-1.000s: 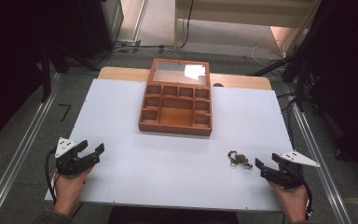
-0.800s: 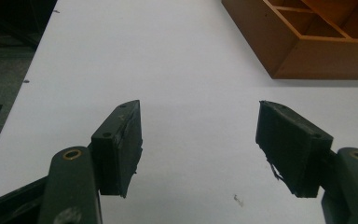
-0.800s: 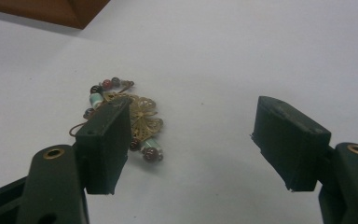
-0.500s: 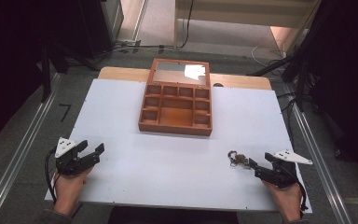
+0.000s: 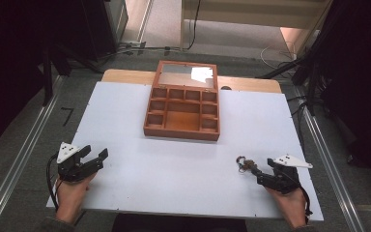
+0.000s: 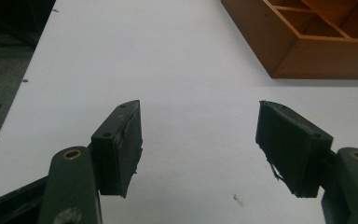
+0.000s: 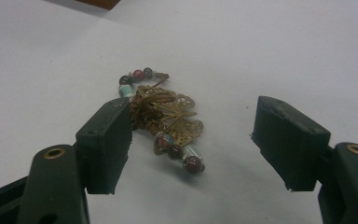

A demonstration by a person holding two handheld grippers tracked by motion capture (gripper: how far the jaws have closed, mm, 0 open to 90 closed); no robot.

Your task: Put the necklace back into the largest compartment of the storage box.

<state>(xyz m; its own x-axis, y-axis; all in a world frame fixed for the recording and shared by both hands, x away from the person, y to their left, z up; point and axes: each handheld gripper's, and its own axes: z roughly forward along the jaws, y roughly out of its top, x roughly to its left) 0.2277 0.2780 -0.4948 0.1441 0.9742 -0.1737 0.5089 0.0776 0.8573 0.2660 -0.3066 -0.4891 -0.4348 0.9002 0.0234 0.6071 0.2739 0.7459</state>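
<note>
A small heap of jewellery [image 7: 168,120], gold filigree with red, dark and pale blue beads, lies on the white table [image 5: 183,164] at the front right [image 5: 244,164]. My right gripper [image 7: 200,140] is open around it, the left jaw touching the heap's edge, the right jaw well apart. In the high view my right gripper [image 5: 257,173] points left at the heap. My left gripper [image 5: 95,158] stands open at the front left over bare table, also seen open in its own view [image 6: 200,144]. A wooden compartment box [image 5: 183,108] with a raised lid sits mid-table.
A corner of the wooden box [image 6: 307,42] lies ahead and to the right of the left gripper. Metal rails [image 5: 24,150] run along both sides of the table on the grey floor. Cables [image 5: 280,53] lie behind the table.
My right gripper has moved left toward the jewellery until its jaws bracket the heap. The left gripper has stayed where it was.
</note>
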